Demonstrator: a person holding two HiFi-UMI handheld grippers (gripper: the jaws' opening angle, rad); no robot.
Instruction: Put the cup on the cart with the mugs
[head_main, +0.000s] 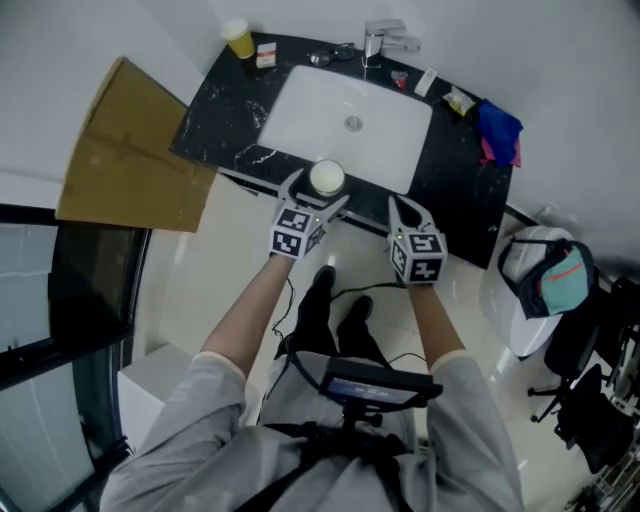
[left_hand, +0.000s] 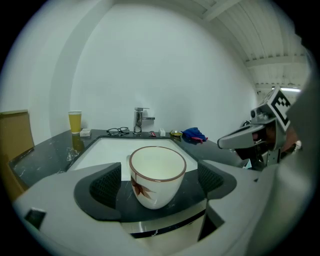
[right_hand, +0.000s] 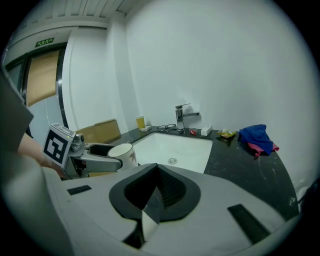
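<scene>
cardboard (head_main: 125, 150) leans at the far left, against the left end of the black tabletop (head_main: 215, 120). a glass of yellow drink (head_main: 238, 38) stands at the far left corner. right of it, along the far edge, lie a pair of glasses (left_hand: 118, 131) and the faucet (head_main: 378, 40). the white sink (head_main: 310, 110) fills the middle and is empty, leaving only narrow dark strips around it.

the cup (head_main: 326, 178), white with a brown rim and nothing inside, stands upright on the near strip, close to the edge. the left gripper (left_hand: 159, 180) straddles it with its jaws released, and a gap shows on each side of the cup. just right of it and nearer the person, the right gripper (right_hand: 152, 192) has its jaws clenched on nothing.

a blue cloth (head_main: 497, 128) lies on the right end. beyond it on the floor, a white rounded container (head_main: 510, 320) holds a teal bag (head_main: 560, 280).
</scene>
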